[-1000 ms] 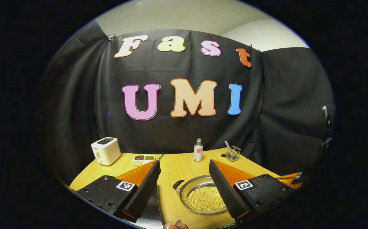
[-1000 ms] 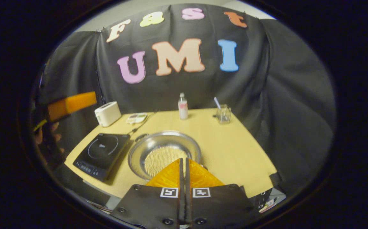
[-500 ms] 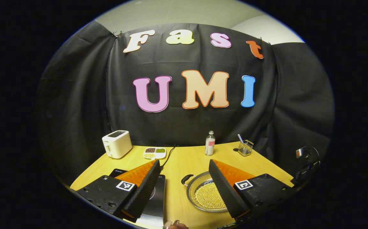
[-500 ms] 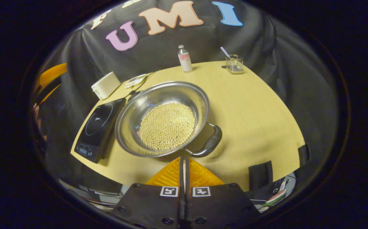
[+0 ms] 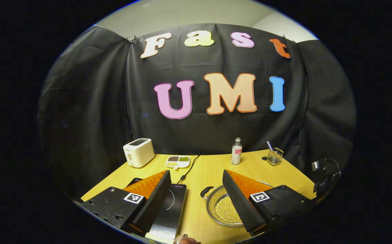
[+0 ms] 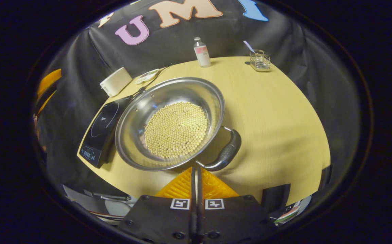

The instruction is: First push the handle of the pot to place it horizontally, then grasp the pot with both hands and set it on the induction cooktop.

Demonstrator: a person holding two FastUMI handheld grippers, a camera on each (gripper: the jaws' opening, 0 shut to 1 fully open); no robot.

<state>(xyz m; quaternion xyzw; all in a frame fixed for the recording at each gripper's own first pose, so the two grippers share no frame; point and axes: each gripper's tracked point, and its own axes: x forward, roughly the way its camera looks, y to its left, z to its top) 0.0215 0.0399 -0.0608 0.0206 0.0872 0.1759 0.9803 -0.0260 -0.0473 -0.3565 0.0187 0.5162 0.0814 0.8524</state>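
The pot sits on the table, near its front edge, with the beans lying in its bowl; one handle juts toward the near right, the other handle sits on the opposite, far-left side; the induction cooktop lies just left of the pot, its cable running back toward the far wall. Along the far edge — left to right — stand the toaster, a divided dish, a bottle and a small holder with a straw in it.
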